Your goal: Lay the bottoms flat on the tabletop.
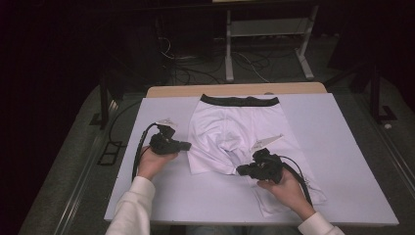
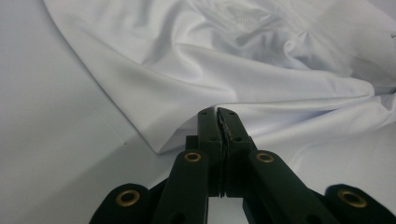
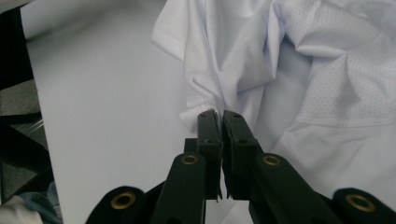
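- The shorts point(image 1: 235, 129) lie flat mid-worktop, dark waistband point(image 1: 240, 101) toward the far edge, one leg folded across toward the near right corner.
- The left hand-held gripper point(image 1: 187, 145) is clenched at the left leg hem point(image 2: 161, 140); whether any cloth is caught I cannot tell. If none is, a pull would leave that side behind.
- The right hand-held gripper point(image 1: 239, 171) is clenched at a bunched hem point(image 3: 196, 109), apparently pinching it. A thin bite on slick fabric could slip free.
- Uneven pulls may skew the fold or drag the shorts across the white worktop point(image 1: 342, 161).
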### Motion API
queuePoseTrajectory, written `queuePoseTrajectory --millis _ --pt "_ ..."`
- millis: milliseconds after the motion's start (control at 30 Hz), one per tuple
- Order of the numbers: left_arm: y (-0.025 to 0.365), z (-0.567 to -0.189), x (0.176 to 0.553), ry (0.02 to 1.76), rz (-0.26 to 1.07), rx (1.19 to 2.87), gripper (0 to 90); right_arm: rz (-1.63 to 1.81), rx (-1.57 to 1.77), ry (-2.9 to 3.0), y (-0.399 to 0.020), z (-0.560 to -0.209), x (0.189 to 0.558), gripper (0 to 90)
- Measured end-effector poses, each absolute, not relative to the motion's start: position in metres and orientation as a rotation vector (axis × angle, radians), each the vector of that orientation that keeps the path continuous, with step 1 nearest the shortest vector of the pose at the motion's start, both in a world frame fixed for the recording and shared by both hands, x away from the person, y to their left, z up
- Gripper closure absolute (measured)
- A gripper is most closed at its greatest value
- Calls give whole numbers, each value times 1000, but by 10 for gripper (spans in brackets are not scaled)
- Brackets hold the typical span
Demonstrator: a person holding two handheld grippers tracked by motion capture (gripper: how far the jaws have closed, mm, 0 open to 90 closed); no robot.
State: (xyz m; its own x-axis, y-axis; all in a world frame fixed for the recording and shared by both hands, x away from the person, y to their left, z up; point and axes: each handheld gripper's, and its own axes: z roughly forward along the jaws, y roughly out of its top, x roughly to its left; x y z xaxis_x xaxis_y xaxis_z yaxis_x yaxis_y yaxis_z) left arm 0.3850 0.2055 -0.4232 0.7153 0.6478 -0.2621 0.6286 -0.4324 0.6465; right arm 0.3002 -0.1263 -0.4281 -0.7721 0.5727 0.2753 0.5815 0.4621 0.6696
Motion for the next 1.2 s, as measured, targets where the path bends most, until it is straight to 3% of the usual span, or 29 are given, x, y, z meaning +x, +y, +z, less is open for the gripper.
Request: queuePoseTrajectory --millis 133,367,567,867,1200 --pt "204 -430 387 965 23 2174 867 -1198 -1050 -2687 -122 -434 302 852" --pt "211 -420 368 875 29 2149 597 -1208 -1056 -2674 -126 -435 304 852" --pt "207 -424 340 690 -17 2213 492 -1226 -1059 -2657 -129 -434 305 852" --pt "189 -438 329 610 -39 2303 448 -1230 -1068 -2649 -132 -433 305 852" --pt "182 -446 326 543 46 2361 456 -1220 -1065 -2645 -132 -433 305 852"
